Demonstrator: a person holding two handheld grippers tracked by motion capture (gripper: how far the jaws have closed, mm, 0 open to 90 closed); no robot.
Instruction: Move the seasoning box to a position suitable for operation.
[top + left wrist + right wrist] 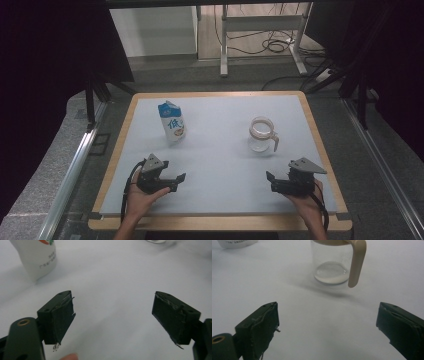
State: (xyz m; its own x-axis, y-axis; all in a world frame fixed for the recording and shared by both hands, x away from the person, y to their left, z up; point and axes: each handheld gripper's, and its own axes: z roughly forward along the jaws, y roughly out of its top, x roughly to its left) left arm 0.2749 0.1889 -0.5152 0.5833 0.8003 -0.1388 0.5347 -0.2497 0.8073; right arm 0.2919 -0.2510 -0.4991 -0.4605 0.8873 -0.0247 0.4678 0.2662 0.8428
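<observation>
Item: white-and-blue gable-top milk carton [172, 121], upright on the pale grey table top [225, 160] — far-left area, directly ahead of the left gripper [172, 182], which was the nearer of the two and lay near but apart from it; long axis vertical. Item: clear glass jug with a tan rim and tan handle [262, 134], upright at the far right, ahead of the right gripper [272, 181] and apart from it, handle turned toward that gripper's side; a little whitish liquid seemed to lie in its bottom. Both grippers rested near the front edge, jaws spread wide, nothing between them. Writing: one large blue Chinese character on the carton face — smaller print below it was too blurred to read; no brand legible.
</observation>
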